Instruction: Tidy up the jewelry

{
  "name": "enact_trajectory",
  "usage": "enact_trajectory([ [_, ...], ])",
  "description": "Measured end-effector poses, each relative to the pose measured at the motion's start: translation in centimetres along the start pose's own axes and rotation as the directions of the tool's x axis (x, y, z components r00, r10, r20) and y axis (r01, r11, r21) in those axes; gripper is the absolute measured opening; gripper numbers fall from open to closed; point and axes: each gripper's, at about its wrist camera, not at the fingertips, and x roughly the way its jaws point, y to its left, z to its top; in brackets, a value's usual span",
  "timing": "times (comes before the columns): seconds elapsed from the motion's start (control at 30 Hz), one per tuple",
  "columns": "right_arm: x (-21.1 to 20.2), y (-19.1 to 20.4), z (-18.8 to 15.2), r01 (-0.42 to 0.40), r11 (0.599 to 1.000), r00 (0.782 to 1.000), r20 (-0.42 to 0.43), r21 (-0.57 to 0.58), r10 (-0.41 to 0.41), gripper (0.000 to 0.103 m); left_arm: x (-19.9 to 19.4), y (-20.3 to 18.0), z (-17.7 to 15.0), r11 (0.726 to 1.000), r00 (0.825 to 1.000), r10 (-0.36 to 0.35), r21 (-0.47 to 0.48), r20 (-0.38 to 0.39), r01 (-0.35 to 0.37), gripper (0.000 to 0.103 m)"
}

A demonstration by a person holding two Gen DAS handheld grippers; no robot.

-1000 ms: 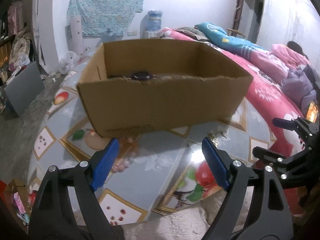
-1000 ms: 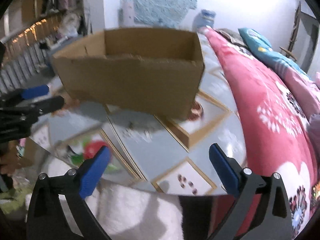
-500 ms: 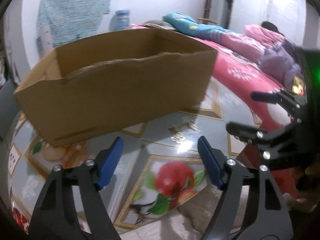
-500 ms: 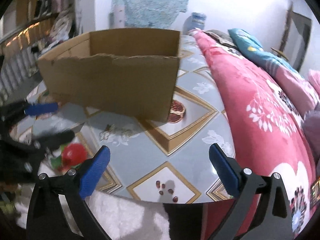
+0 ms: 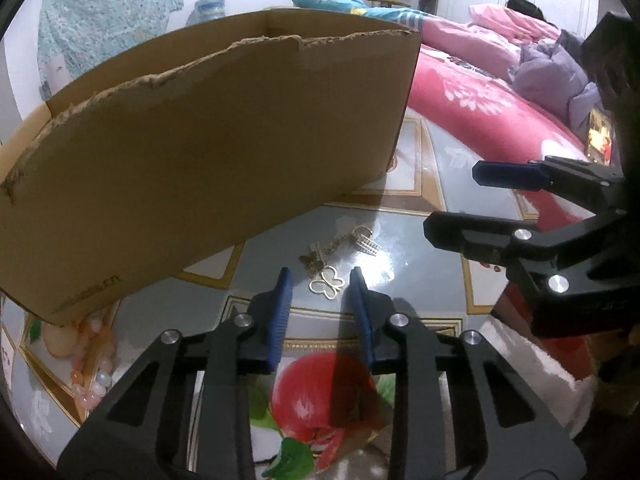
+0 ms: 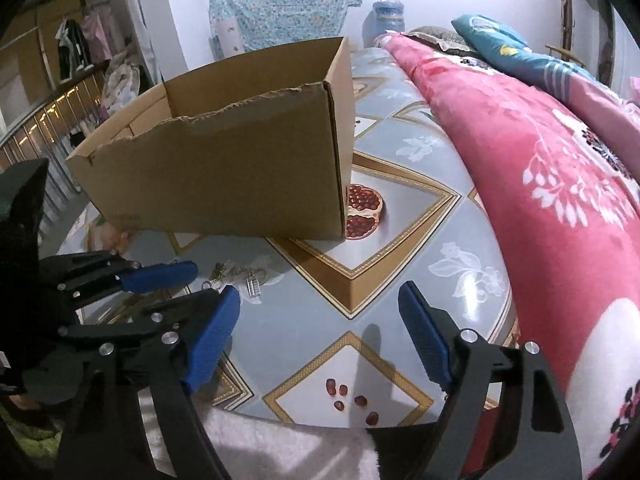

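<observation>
Both wrist views face the cardboard box (image 5: 208,152) closely.

Cardboard box (image 5: 208,152) interior hidden; left end cut off by frame.

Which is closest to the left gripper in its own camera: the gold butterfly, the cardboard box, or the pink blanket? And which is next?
From the left gripper, whose jaws are closing:
1. Gold butterfly, lying on the table just ahead between the fingertips, not yet pinched.
2. Cardboard box, behind it, toward the left.
3. Pink blanket, farthest, upper right.
</observation>
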Motion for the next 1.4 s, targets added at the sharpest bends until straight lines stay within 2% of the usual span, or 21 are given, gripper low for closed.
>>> enact_trajectory([
  [0.27,0.6,-0.3,0.2,-0.015,1.000,1.000,-0.004,0.017,0.015,0.079,0.2,-0.5,0.4,0.999,0.999,0.031,0.027,-0.022,-0.031,0.028],
  [0.47,0.6,-0.4,0.2,-0.020,1.000,1.000,-0.001,0.021,0.020,0.079,0.3,-0.8,0.7,0.999,0.999,0.021,0.028,-0.041,-0.020,0.015],
  [0.87,0.2,-0.4,0.3,-0.019,1.000,1.000,0.011,0.018,0.019,0.079,0.1,-0.3,0.7,1.000,0.999,0.016,0.002,-0.044,-0.016,0.012],
  [0.9,0.2,-0.4,0.4,-0.019,1.000,1.000,0.011,0.017,0.019,0.079,0.0,-0.3,0.7,1.000,0.999,0.013,0.002,-0.042,-0.013,0.000],
  [1.17,0.0,-0.1,0.4,-0.033,0.999,0.999,0.010,0.005,0.033,0.079,-0.7,0.4,0.2,1.000,0.999,0.014,-0.023,-0.043,-0.015,0.000],
  [1.27,-0.3,0.5,0.4,-0.063,0.998,0.998,0.020,-0.011,0.063,0.079,-1.0,0.8,0.0,0.999,0.999,0.030,-0.031,-0.038,-0.031,0.000],
  [1.4,-0.1,1.9,0.1,-0.138,0.990,0.990,0.004,-0.042,0.138,0.063,-1.6,2.1,-0.2,0.996,0.998,0.059,-0.063,-0.024,-0.060,0.000],
])
